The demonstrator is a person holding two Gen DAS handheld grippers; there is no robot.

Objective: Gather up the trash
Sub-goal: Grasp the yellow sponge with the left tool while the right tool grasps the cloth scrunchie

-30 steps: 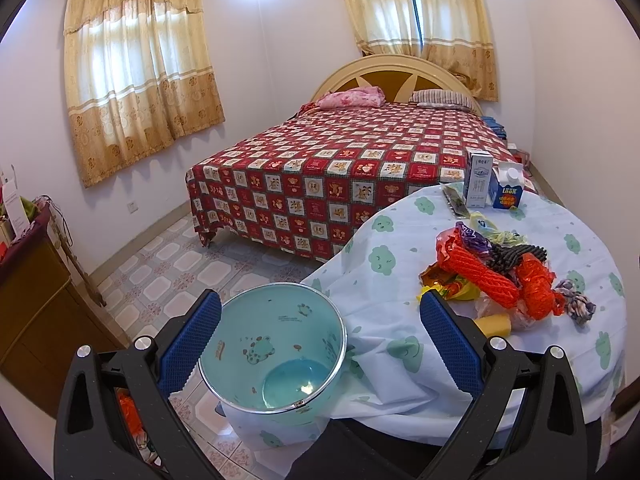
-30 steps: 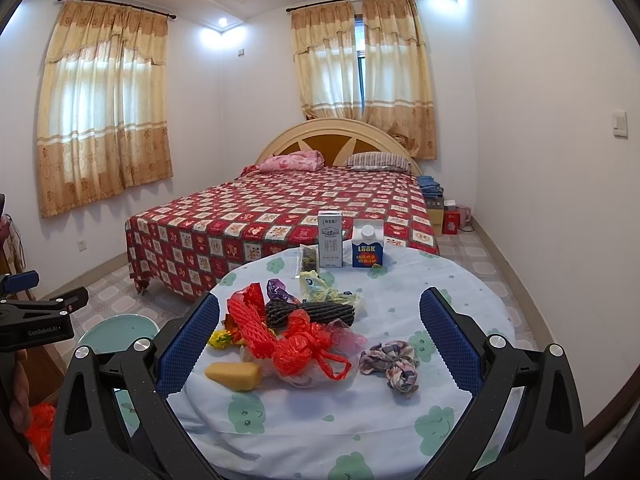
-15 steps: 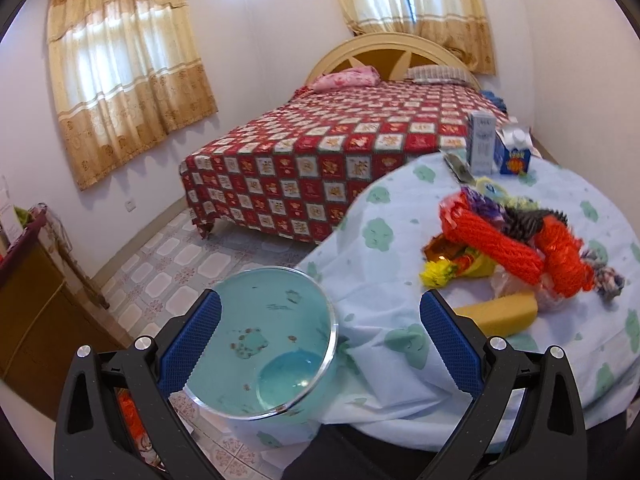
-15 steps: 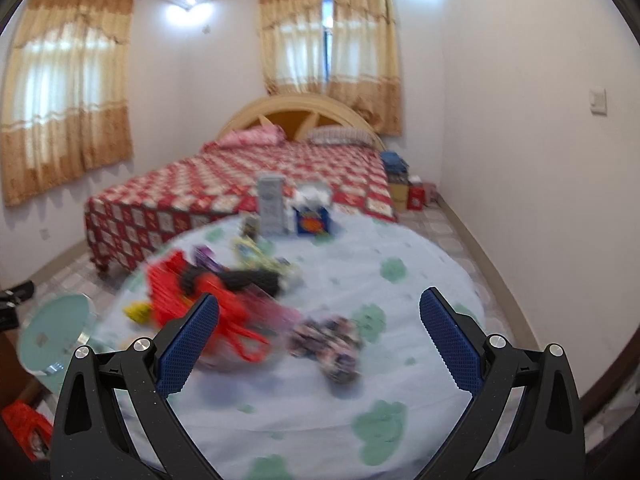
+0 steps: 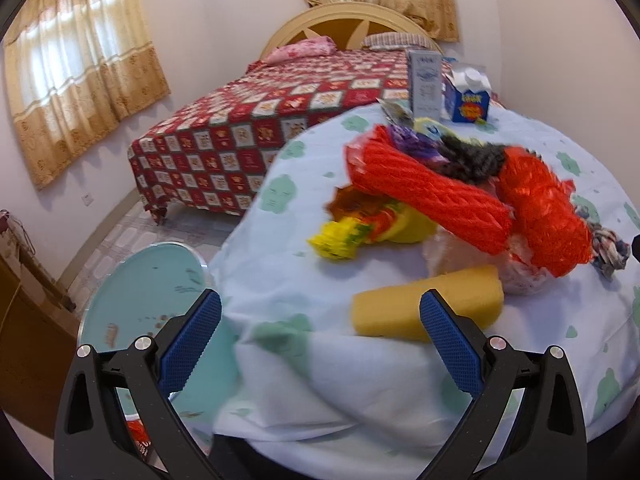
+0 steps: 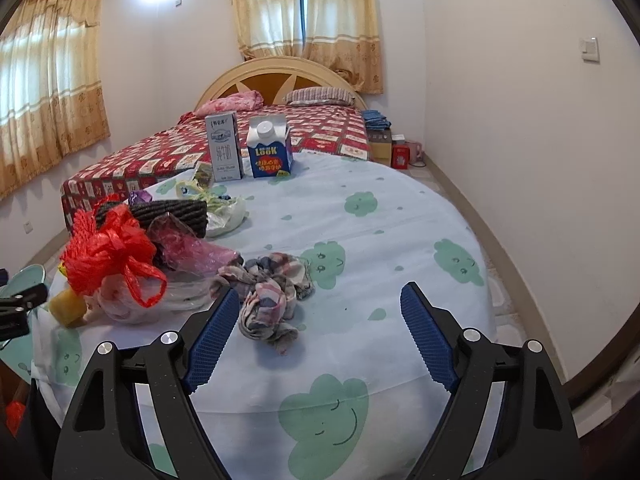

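Now my right gripper [image 6: 316,336] is closing — crumpled rag [image 6: 272,296] between its jaws, untouched; left gripper [image 5: 320,340] gapes empty.

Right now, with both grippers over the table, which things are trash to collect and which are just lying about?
For the job:
- yellow sponge
- red net bags
- crumpled cloth
- clear plastic bag
- teal bin, beside the table
- both cartons, possibly: milk carton, blue carton

Just there:
- bed
- curtains
- tablecloth
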